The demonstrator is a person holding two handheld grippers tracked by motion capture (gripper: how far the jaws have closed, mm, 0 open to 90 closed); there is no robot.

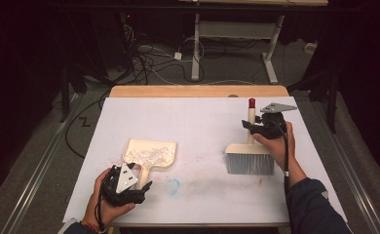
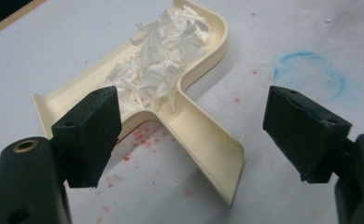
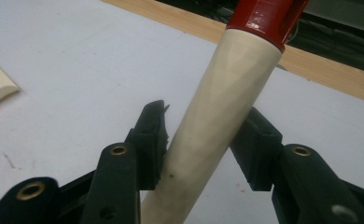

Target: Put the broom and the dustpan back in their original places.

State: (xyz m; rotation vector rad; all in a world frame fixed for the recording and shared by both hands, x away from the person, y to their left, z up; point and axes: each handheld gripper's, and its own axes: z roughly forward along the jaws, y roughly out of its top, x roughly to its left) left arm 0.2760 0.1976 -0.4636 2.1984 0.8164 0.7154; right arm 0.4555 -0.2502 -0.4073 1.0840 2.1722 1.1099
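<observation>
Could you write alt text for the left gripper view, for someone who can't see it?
A cream dustpan heaped with white paper scraps lies on a white table, its handle between the left gripper's two wide-open black jaws. Red crumbs and a blue ring mark dot the table.

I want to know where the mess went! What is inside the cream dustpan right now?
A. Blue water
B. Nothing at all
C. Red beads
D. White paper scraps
D. The left gripper view shows a heap of white paper scraps piled in the pan of the cream dustpan, and the high view shows the same white heap there.
</observation>
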